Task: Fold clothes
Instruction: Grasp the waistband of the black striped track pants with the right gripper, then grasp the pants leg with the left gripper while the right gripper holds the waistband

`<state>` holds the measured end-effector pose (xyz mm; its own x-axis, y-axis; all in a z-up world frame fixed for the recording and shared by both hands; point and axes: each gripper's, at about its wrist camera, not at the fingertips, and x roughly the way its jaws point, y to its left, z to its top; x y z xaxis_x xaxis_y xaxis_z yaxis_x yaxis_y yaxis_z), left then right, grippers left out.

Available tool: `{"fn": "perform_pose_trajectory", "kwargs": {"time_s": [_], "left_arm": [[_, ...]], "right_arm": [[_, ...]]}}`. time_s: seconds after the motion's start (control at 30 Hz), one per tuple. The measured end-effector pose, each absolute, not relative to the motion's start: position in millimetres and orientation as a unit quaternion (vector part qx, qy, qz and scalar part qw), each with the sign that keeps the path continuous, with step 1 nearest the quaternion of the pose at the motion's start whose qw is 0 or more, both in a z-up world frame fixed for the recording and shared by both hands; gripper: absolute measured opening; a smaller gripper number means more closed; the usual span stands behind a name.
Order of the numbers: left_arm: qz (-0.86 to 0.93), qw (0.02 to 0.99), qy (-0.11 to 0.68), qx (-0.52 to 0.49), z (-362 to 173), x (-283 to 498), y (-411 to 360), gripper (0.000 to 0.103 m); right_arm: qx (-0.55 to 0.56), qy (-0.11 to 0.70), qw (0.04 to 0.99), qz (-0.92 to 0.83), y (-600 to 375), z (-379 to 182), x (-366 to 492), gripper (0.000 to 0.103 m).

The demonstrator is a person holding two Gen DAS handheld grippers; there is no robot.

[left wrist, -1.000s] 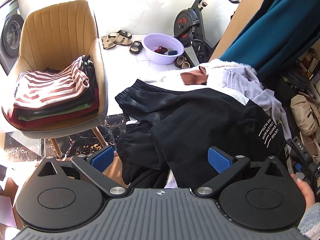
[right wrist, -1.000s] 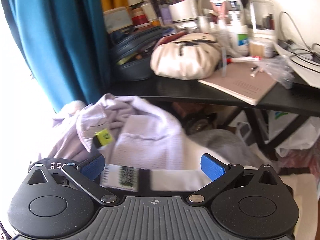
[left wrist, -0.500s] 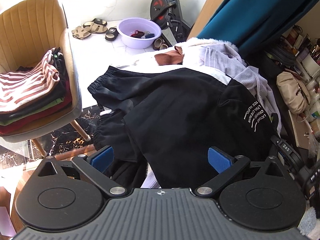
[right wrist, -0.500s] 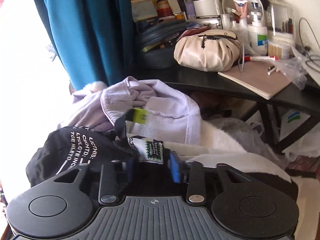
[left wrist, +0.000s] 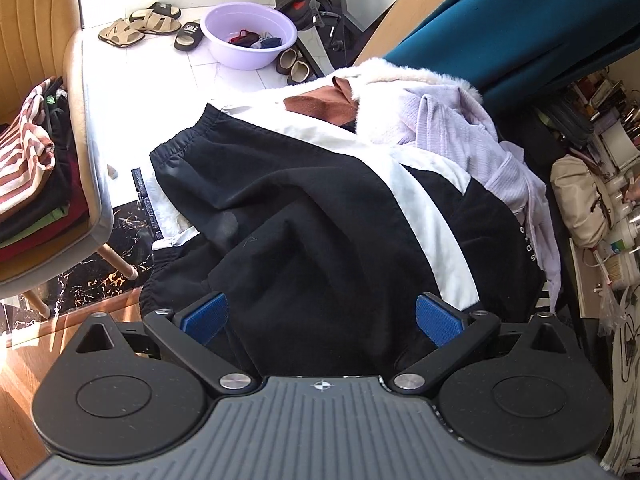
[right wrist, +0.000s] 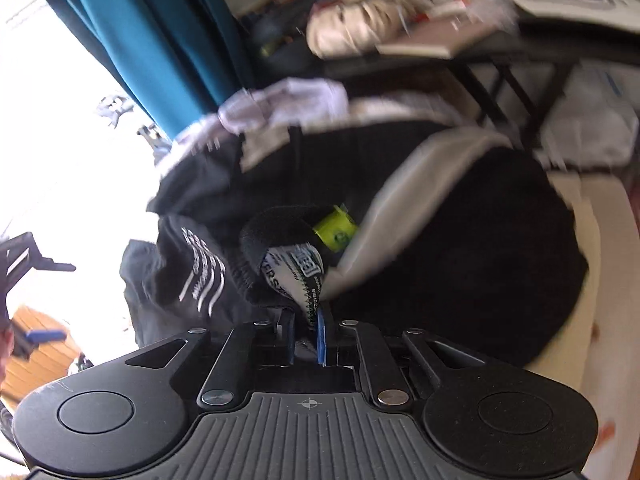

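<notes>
The left gripper (left wrist: 320,316) points forward with its blue pads (left wrist: 204,317) spread wide, nothing between them. The right gripper (right wrist: 307,340) is tilted (its view is motion-blurred), pads (right wrist: 321,340) pinched nearly together on fabric.

A black garment (left wrist: 304,248) with a broad white stripe and elastic cuffs lies spread, rumpled, over a heap of clothes; its collar label (right wrist: 298,276) is raised; folded clothes (left wrist: 28,196) sit stacked on a chair.
</notes>
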<state>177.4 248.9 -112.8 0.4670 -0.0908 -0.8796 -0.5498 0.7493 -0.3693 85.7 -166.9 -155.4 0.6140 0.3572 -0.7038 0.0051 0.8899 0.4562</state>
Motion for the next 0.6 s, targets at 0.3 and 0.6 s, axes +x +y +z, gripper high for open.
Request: {"fn": "perform_pose_trajectory", "kwargs": {"time_s": [0.3,0.6], "left_arm": [[0.096,0.781,0.531,-0.314,-154.6,248.0,255.5,0.101],[0.058,0.804,0.519,-0.284,-166.5,275.7,243.9,0.075]], "right_arm": [[0.202,0.439,0.874,0.050,-134.2,-161.3,41.5,0.009],[0.259,0.416,0.871,-0.027,-142.4,-162.7,46.4,0.025]]}}
